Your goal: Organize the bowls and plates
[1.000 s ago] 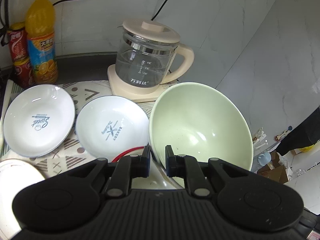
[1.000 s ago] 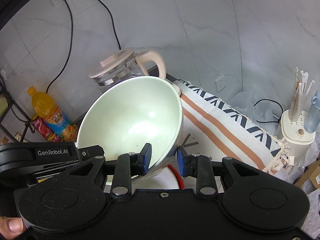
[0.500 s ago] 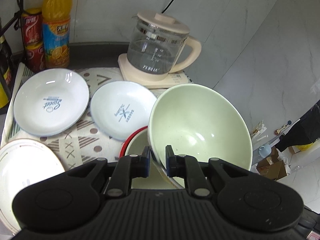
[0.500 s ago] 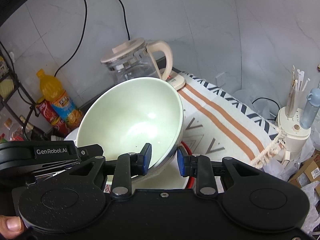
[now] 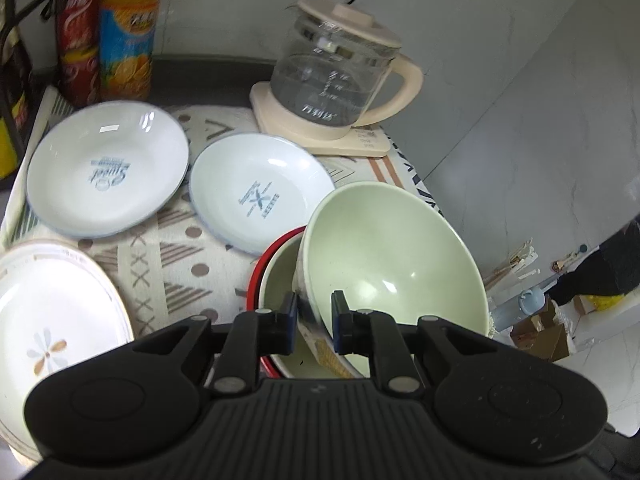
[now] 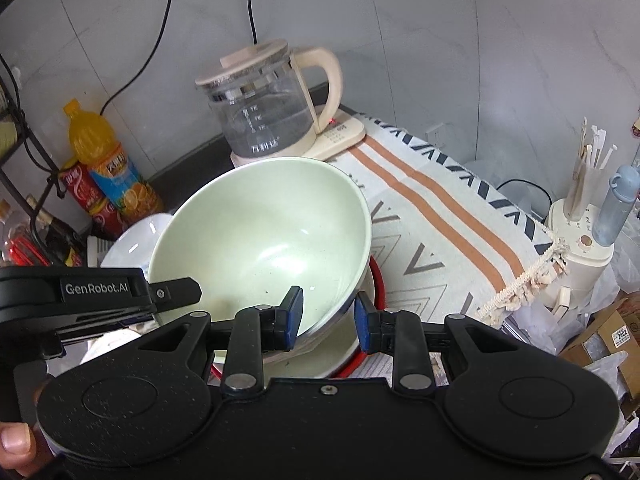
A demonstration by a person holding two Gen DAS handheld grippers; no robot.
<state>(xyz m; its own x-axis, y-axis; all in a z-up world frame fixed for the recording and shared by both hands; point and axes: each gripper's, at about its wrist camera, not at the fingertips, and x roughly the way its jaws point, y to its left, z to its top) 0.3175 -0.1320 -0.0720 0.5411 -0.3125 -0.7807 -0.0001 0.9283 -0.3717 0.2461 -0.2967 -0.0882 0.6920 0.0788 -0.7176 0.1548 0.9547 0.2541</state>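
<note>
A big pale green bowl (image 5: 392, 256) hangs tilted, low over a red-rimmed bowl (image 5: 276, 280) that stands on the patterned cloth. My left gripper (image 5: 314, 320) is shut on the green bowl's near rim, one pad inside and one outside. In the right wrist view the same green bowl (image 6: 264, 232) has its rim clamped in my right gripper (image 6: 328, 318), above the red-rimmed bowl (image 6: 380, 280). The left gripper's black body (image 6: 96, 292) shows at that view's left edge. Three plates lie on the cloth: a white one with blue lettering (image 5: 106, 168), a pale blue one (image 5: 260, 192) and a flowered one (image 5: 52, 320).
A glass kettle (image 5: 336, 80) on a cream base stands at the back by the wall. An orange drink bottle (image 5: 128, 32) and red cans (image 5: 76, 40) fill the back left corner. The striped cloth (image 6: 440, 216) ends at the table's right edge, with an appliance (image 6: 580, 240) and boxes beyond.
Both grippers have carried the green bowl down and forward. The red-rimmed bowl, barely visible before, now lies right under it, and more of the plates show.
</note>
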